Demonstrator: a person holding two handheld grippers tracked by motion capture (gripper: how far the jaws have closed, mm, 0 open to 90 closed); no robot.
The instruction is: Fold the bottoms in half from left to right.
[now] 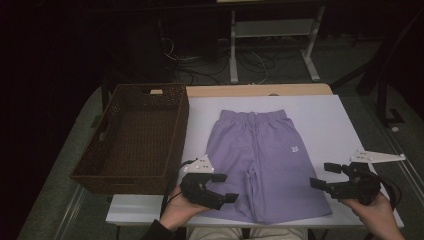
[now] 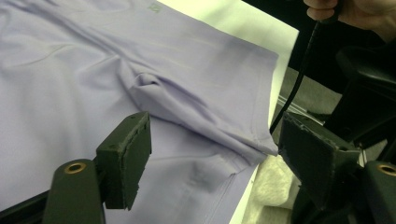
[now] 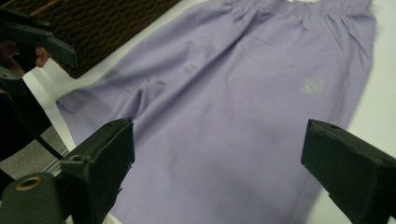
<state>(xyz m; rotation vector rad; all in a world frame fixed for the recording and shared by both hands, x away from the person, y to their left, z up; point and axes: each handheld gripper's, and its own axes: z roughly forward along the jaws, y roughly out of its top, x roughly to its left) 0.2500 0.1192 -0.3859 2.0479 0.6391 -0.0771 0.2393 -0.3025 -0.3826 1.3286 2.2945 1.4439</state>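
1. The place looks like a lab or test room, not a home.
2. Loose cables [image 1: 200, 62] lie on the dark floor behind the surface [image 1: 320, 115].
3. A white metal frame [image 1: 272, 42] of another desk stands there.

The purple shorts [image 1: 265, 160] run off the left gripper view at nine o'clock — their small white logo [image 1: 294, 148] stays too tiny to read.
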